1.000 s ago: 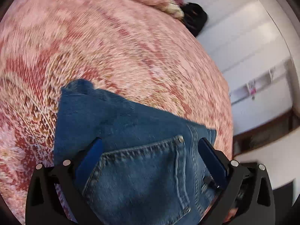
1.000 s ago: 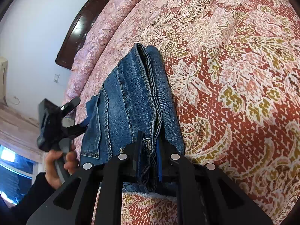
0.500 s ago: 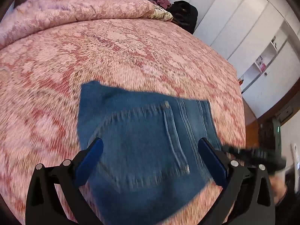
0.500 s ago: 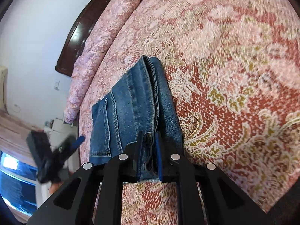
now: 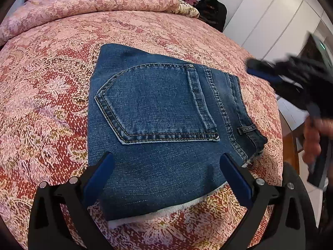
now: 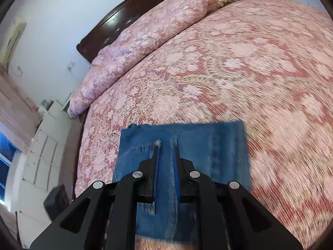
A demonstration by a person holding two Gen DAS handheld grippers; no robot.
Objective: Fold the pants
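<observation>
The blue jeans [image 5: 162,129] lie folded into a compact rectangle on the bed, back pocket up, waistband to the right. My left gripper [image 5: 166,164] is open and empty, its blue fingers straddling the near edge of the fold just above it. My right gripper [image 5: 268,73] shows blurred at the right of the left wrist view, off the jeans, held by a hand. In the right wrist view the right gripper [image 6: 165,148] has its jaws close together, with the jeans [image 6: 208,145] lying behind and below them; the frame is blurred.
The jeans lie on a red and pink patterned bedspread [image 5: 52,95]. A rolled pink quilt [image 6: 145,33] lies along the dark wooden headboard [image 6: 133,8]. A black bag [image 5: 212,12] and clothes sit at the far bedside. White wardrobe doors [image 5: 268,20] stand to the right.
My left gripper let go of the jeans and drew back and up. My right gripper, shut on the jeans' edge before, pulled away and swung round, now blurred above the folded jeans.
</observation>
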